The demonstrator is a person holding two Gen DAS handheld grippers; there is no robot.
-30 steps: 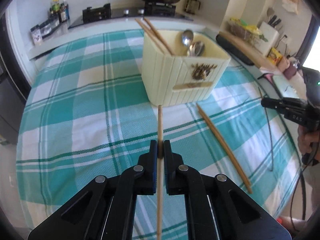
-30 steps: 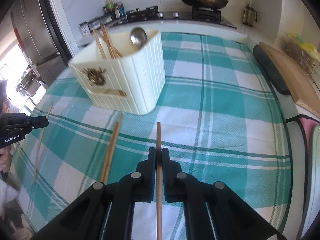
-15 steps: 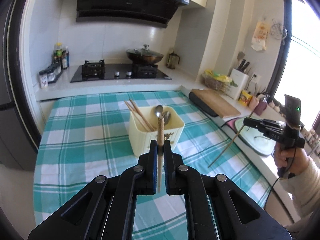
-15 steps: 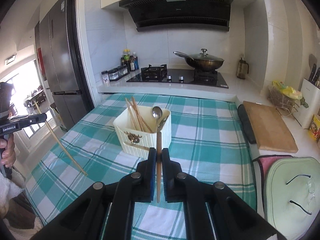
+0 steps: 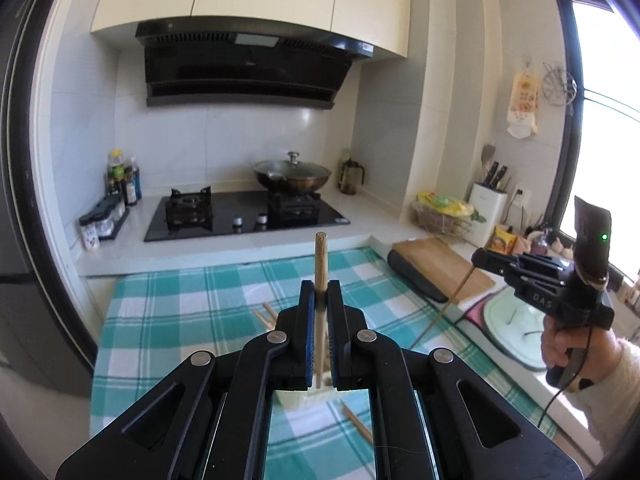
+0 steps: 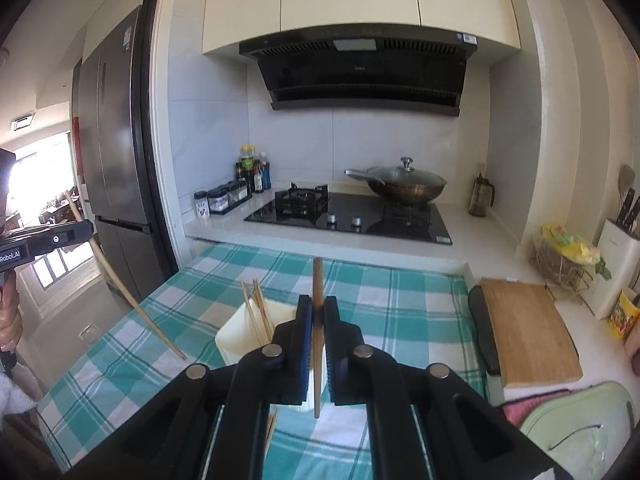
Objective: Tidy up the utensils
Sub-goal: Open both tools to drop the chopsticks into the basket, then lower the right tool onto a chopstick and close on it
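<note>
Both grippers raised above the checked cloth [image 5: 168, 312], each clamping one chopstick.

The left gripper [image 5: 320, 292] has its jaws shut on a pale chopstick [image 5: 320, 256] that stands upright between them, its tip poking above. The right gripper [image 6: 318, 308] pinches a darker chopstick [image 6: 317, 280] the same way. The cream holder [image 6: 240, 332] with more chopsticks sits below on the cloth.

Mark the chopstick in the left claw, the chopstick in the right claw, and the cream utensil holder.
Left claw's chopstick [image 5: 321, 256]: left wrist view, shaft above the pads.
Right claw's chopstick [image 6: 317, 280]: right wrist view, upper shaft.
Utensil holder [image 6: 236, 334]: right wrist view, left wall.
</note>
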